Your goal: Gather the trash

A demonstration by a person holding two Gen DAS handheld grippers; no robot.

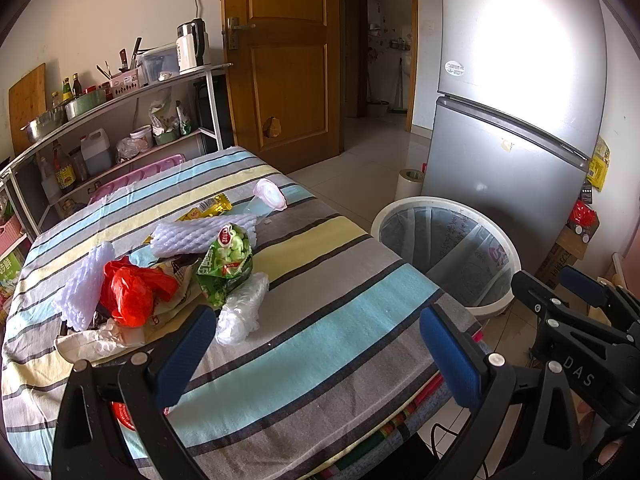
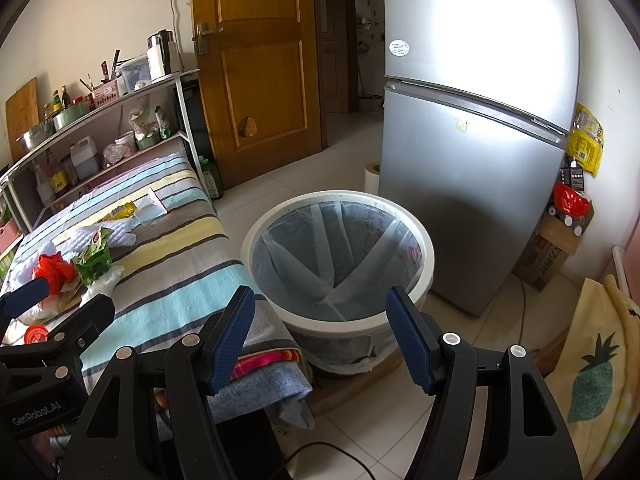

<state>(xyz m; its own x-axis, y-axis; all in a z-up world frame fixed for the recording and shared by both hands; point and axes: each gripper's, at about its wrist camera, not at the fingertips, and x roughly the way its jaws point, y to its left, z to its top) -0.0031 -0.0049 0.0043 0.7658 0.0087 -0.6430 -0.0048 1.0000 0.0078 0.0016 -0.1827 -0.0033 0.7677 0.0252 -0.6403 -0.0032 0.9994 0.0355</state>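
Trash lies in a heap on the striped tablecloth (image 1: 328,320): a green snack bag (image 1: 226,264), a red plastic bag (image 1: 130,290), white foam netting (image 1: 204,234), a clear plastic bag (image 1: 240,312), a yellow wrapper (image 1: 210,206) and a tipped plastic cup (image 1: 268,196). My left gripper (image 1: 316,336) is open and empty above the table, just right of the heap. The white lined trash bin (image 2: 340,256) stands on the floor beside the table. My right gripper (image 2: 320,316) is open and empty above the bin's near rim. The heap also shows in the right wrist view (image 2: 90,260).
A silver fridge (image 2: 476,140) stands right behind the bin. A metal shelf (image 1: 120,120) with bottles, pots and a kettle runs along the left wall. A wooden door (image 1: 284,52) is at the back. Cardboard boxes (image 2: 556,248) and a pineapple cloth (image 2: 592,372) sit right.
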